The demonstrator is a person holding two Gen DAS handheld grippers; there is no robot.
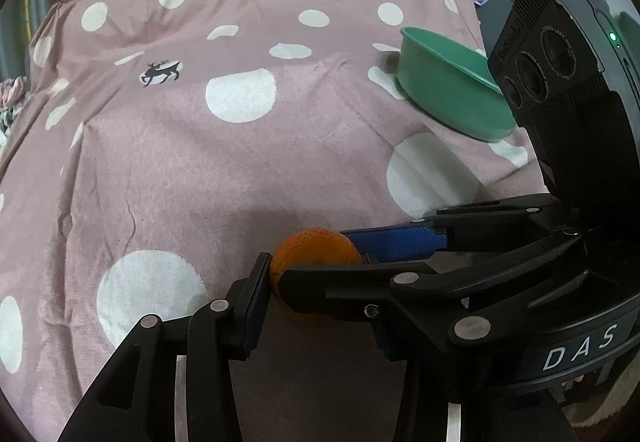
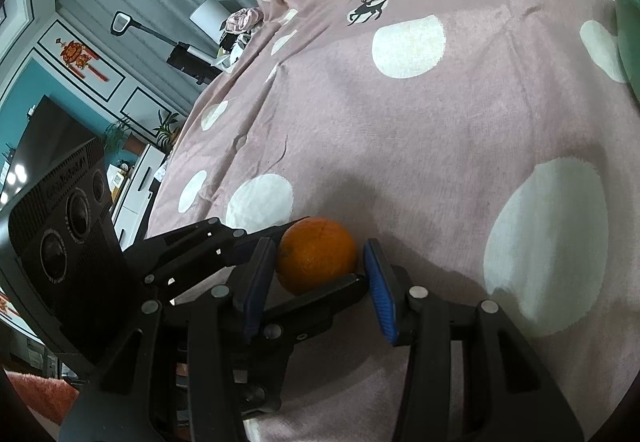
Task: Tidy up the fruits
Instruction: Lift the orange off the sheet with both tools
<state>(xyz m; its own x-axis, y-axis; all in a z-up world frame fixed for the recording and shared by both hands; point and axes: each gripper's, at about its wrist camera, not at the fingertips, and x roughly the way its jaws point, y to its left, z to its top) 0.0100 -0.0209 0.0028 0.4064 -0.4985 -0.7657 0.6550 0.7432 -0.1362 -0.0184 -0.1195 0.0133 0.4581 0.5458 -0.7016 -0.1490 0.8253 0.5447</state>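
Left wrist shows green bowl (image 1: 448,82); right wrist, orange (image 2: 316,260) unobstructed.

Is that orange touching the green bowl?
Apart. The left wrist view shows the orange low between the jaws, with a wide stretch of dotted cloth separating it from the green bowl.

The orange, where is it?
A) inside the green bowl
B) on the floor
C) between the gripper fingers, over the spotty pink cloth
C: the orange sits between the fingers of the right gripper over the pink spotted cloth, while the green bowl stands apart, farther back on the cloth.
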